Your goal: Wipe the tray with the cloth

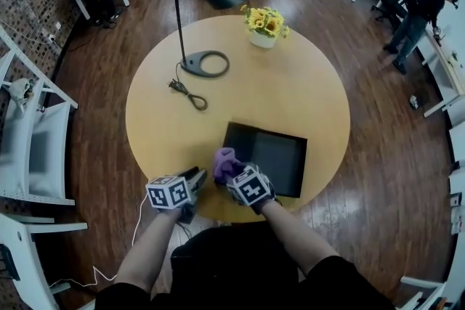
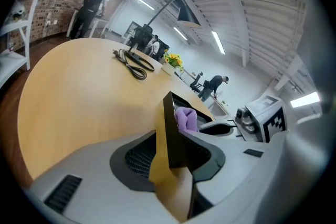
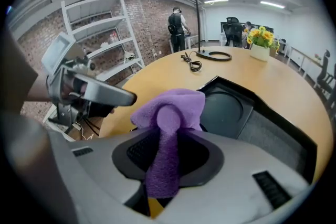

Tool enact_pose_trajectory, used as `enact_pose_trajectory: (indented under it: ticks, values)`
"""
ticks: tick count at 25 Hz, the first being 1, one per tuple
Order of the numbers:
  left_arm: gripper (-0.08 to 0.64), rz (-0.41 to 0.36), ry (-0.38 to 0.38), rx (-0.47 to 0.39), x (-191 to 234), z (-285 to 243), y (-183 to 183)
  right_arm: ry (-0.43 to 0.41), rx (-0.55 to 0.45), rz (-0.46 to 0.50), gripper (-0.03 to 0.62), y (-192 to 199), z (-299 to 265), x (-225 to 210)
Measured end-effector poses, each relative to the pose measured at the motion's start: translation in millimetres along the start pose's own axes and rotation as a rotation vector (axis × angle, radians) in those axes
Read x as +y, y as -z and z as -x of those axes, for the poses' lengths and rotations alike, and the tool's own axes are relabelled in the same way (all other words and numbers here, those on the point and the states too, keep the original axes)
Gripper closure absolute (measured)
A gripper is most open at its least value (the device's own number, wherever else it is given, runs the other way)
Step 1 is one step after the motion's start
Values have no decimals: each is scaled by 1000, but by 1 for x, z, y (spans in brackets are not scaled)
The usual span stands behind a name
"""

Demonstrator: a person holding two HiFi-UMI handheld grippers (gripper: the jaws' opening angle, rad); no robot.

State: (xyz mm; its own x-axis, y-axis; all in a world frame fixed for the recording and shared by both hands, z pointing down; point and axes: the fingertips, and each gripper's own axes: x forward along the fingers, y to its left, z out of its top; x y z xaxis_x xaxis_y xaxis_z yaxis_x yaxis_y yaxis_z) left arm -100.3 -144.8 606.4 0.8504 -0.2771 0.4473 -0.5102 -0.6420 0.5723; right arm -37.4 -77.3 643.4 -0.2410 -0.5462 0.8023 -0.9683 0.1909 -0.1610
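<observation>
A black tray [image 1: 280, 156] lies on the near side of the round wooden table [image 1: 290, 83]. My right gripper [image 1: 231, 173] is shut on a purple cloth [image 1: 224, 160], which hangs bunched over the tray's near left corner. In the right gripper view the cloth [image 3: 170, 113] fills the jaws, with the tray [image 3: 236, 107] just beyond. My left gripper [image 1: 195, 178] is at the table's near edge, left of the tray. Its jaws stand open in the left gripper view [image 2: 170, 162]. The tray's corner [image 2: 173, 128] sits in line between them, with bare table showing beside it.
A black desk lamp stands on its ring base [image 1: 205, 64] at the far left, its cable [image 1: 187, 93] trailing toward the tray. A pot of yellow flowers [image 1: 265, 27] sits at the far edge. White shelving [image 1: 29, 127] stands left; people work at desks beyond.
</observation>
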Motion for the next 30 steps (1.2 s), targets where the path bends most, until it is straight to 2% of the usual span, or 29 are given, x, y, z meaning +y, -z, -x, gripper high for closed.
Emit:
enact_pose_trajectory:
  ticks: [3, 5, 7, 8, 10, 12, 13, 15, 19, 23, 27, 30]
  values:
    - [428, -101, 66, 56, -4, -39, -33, 23, 18, 14, 480, 7, -4, -3]
    - [428, -140, 139, 92, -18, -73, -55, -1, -10, 12, 480, 2, 0, 3]
    - [426, -118, 213, 128, -37, -106, -70, -2, -24, 7, 481, 6, 2, 0]
    - [426, -100, 224, 150, -41, -122, -74, 0, -26, 7, 481, 8, 1, -1]
    - [428, -104, 178, 202, -40, -146, -76, -3, -26, 8, 481, 10, -1, -2]
    - [493, -166, 104, 255, -33, -159, -72, -11, -18, 5, 480, 12, -4, -3]
    - [494, -200, 89, 271, -33, -163, -72, -17, -17, 4, 482, 11, -4, -3]
    - [512, -233, 96, 286, -34, -165, -71, -23, -15, 2, 480, 9, -4, -4]
    - [512, -240, 84, 287, -34, -165, -68, -5, -8, 17, 482, 8, 3, -6]
    - [512, -311, 62, 279, -37, -164, -66, 12, -19, 26, 482, 18, 18, -18]
    - [514, -278, 57, 282, -35, -166, -63, 78, 3, 77, 482, 36, 33, -36]
    - [514, -229, 52, 279, -33, -166, -61, 109, 26, 59, 481, 56, 45, -52]
